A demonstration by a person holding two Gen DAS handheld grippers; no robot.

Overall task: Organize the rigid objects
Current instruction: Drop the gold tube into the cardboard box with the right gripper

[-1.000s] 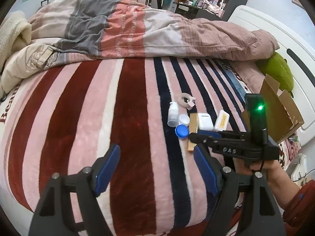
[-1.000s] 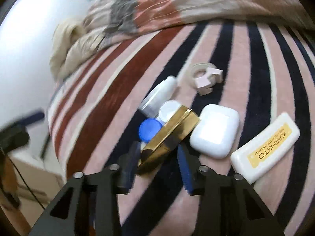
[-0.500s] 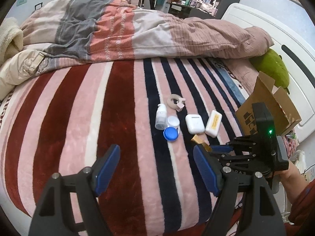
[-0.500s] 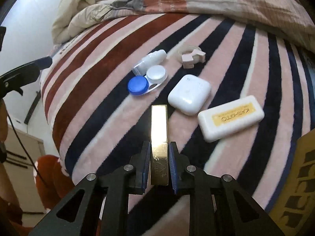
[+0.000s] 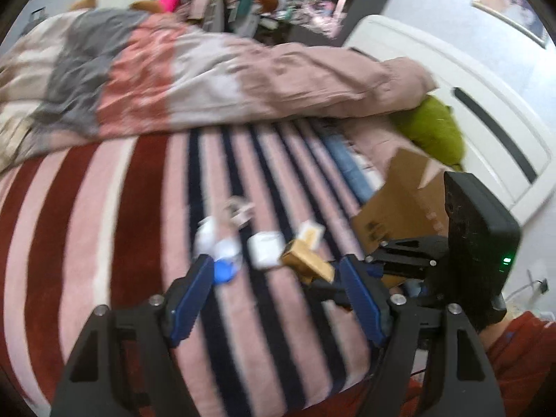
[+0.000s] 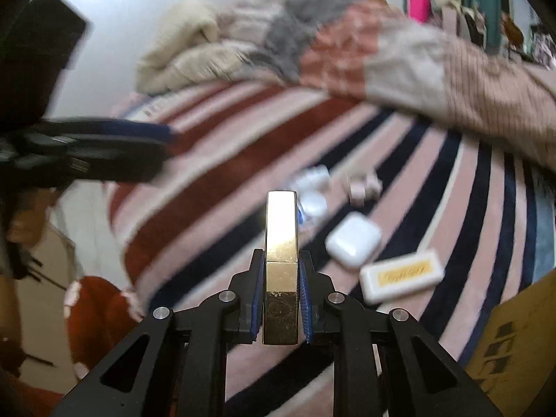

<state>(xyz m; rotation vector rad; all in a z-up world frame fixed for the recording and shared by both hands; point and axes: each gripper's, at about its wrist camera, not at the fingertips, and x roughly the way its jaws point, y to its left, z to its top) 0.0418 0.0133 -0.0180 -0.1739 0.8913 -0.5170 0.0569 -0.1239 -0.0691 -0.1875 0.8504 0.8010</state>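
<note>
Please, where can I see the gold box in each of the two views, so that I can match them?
Left wrist view: the gold box is right of centre, held in the right tongs, above the blanket.
Right wrist view: the gold box is at centre bottom, clamped between the right tongs, pointing away.
Shared landmark: the white case lies on the blanket just beside it.

One gold box (image 6: 281,243), one white earbud case (image 6: 352,240), one yellow-labelled white case (image 6: 401,275), one cardboard box (image 5: 399,205), two tools (image 5: 274,285) (image 6: 281,299)
</note>
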